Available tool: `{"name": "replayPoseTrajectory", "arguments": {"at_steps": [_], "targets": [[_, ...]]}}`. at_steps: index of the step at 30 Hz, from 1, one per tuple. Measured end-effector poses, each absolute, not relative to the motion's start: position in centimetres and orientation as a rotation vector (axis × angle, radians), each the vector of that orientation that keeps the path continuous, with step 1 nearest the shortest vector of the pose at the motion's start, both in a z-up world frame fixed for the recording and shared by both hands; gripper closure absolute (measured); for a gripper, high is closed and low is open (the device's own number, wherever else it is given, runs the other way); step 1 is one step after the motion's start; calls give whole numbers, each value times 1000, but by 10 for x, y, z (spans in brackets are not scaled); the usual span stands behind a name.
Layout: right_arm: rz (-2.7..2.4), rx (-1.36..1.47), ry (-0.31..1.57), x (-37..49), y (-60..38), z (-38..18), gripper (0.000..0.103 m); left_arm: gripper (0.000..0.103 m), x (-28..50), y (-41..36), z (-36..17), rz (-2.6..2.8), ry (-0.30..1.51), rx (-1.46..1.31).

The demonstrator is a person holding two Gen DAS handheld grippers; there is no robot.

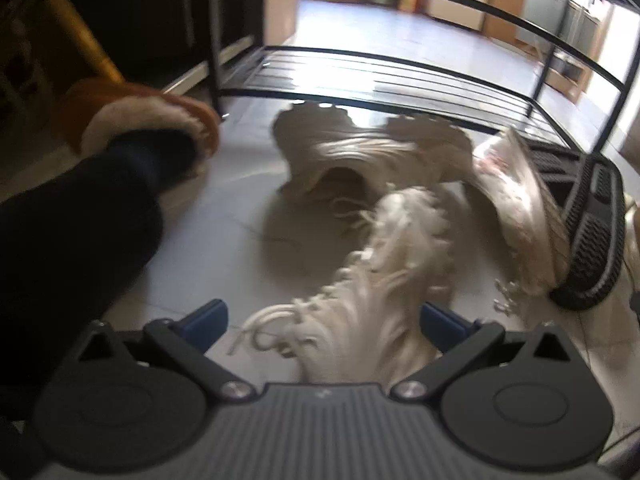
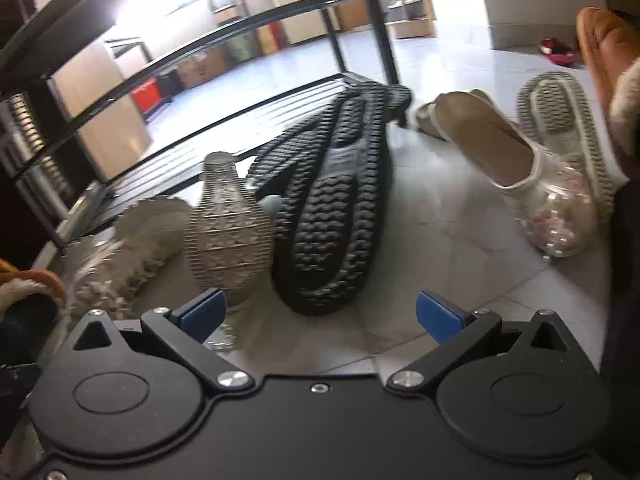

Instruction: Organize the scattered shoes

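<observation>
Left wrist view: black wire shoe rack (image 1: pixel 400 76) stands on the tiled floor, lowest shelf bare, shoes scattered on the floor in front of it. Largest item near the right gripper (image 2: pixel 320 314) is the black rubber-soled shoe (image 2: pixel 332 208), lying sole-up against the rack's front edge; judged heaviest of the lot, stiff along the ribbed sole, grippy rather than slick, best taken across the narrow waist of the sole. Next, white lace-up sneaker (image 1: pixel 384 280), on its side just ahead of the left gripper (image 1: pixel 324 320); judged light, soft fabric upper that will crush, loose laces likely to snag, so pinch the firmer heel or sole edge. Beige sneaker (image 1: pixel 344 160) lies behind it near the rack. Smallest: white beaded flat (image 2: pixel 532 184) to the right, judged light and fragile at the beadwork; hold by the heel rim. Both grippers stand spread wide, blue pads clear, nothing held.
</observation>
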State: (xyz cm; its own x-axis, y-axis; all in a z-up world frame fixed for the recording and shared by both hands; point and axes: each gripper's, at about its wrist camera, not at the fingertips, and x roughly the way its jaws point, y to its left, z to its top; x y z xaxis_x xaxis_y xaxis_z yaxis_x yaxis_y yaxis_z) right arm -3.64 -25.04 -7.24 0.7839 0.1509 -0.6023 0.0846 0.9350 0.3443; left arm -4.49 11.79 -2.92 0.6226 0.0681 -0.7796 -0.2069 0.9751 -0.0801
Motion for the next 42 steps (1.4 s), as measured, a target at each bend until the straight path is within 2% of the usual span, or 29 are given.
{"name": "replayPoseTrajectory", "arguments": {"at_steps": [7, 15, 22, 27, 28, 30, 31, 32, 34, 35, 42], "targets": [[264, 312, 800, -14, -208, -64, 0, 1, -46, 147, -33, 185, 924, -258], [471, 241, 823, 21, -149, -37, 1, 1, -47, 151, -40, 153, 950, -321], [401, 9, 753, 38, -90, -16, 0, 1, -45, 153, -47, 129, 968, -383], [529, -13, 836, 64, -56, -19, 0, 1, -43, 162, -50, 186, 962, -416], [542, -7, 855, 69, -49, -21, 3, 1, -43, 163, -51, 195, 963, -423], [540, -9, 900, 81, -34, -25, 19, 1, -43, 166, -52, 207, 965, -422], [529, -8, 918, 85, -30, -28, 36, 1, -43, 167, -52, 218, 962, -421], [519, -8, 936, 89, -26, -30, 39, 1, -43, 169, -52, 229, 957, -425], [502, 27, 995, 99, -21, -37, 37, 1, -44, 173, -52, 241, 954, -437], [495, 57, 1031, 104, -20, -41, 33, 1, -44, 175, -53, 250, 954, -446], [481, -12, 1085, 109, 1, -50, 30, 1, -42, 184, -56, 304, 959, -476]]}}
